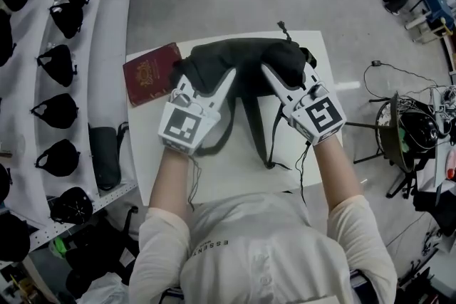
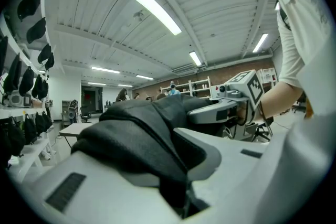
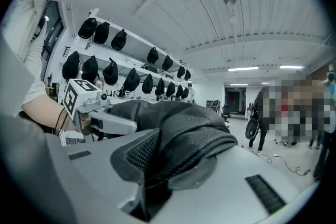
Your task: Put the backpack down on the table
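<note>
A black backpack (image 1: pixel 242 60) is over the far half of the white table (image 1: pixel 235 174), its straps (image 1: pixel 262 132) trailing toward me across the top. My left gripper (image 1: pixel 208 80) is shut on a fold of the bag's left side. My right gripper (image 1: pixel 276 80) is shut on the right side. In the left gripper view, dark padded fabric (image 2: pixel 139 136) fills the jaws of the left gripper (image 2: pixel 176 168), and the right gripper (image 2: pixel 231 102) shows beyond. In the right gripper view, mesh fabric (image 3: pixel 191 136) is pinched in the right gripper (image 3: pixel 168 168). Whether the bag's underside touches the table is hidden.
A dark red booklet (image 1: pixel 151 72) lies on the table's far left corner, beside the bag. White shelves with several black caps (image 1: pixel 57 110) run along the left, with a black case (image 1: pixel 105 156) below. A stool with cables (image 1: pixel 413 128) stands on the right.
</note>
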`<state>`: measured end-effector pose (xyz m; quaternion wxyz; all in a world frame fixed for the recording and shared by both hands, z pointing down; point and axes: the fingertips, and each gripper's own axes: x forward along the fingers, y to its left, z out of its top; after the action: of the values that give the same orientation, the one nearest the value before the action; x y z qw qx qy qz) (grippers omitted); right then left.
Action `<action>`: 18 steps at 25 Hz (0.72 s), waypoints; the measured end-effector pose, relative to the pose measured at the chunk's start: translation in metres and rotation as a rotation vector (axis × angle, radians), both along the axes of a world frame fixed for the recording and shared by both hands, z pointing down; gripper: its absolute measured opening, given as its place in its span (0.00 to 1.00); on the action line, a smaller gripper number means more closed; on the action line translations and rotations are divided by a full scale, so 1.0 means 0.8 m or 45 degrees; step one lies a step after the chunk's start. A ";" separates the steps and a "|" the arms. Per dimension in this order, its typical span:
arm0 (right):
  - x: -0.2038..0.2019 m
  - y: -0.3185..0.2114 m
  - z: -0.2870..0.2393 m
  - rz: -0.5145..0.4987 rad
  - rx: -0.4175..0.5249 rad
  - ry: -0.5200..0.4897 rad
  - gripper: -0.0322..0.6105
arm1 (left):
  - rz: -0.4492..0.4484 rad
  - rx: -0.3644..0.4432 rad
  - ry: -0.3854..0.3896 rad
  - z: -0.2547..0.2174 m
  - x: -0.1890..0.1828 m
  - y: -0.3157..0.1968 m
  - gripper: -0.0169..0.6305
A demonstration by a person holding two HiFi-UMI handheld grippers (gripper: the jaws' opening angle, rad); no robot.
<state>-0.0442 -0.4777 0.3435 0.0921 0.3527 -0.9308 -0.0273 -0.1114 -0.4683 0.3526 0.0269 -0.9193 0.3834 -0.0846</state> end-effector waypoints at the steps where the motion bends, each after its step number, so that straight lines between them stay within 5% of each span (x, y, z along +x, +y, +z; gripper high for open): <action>1: 0.000 -0.001 0.001 0.001 -0.002 -0.001 0.17 | 0.000 0.002 0.001 0.001 0.000 -0.001 0.14; 18: 0.021 0.050 0.057 -0.016 -0.147 -0.123 0.17 | 0.036 -0.038 -0.035 0.052 0.019 0.051 0.14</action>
<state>-0.0270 -0.4377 0.3889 0.0669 0.3419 -0.9364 0.0430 -0.0965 -0.4274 0.3941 0.0198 -0.9237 0.3685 -0.1026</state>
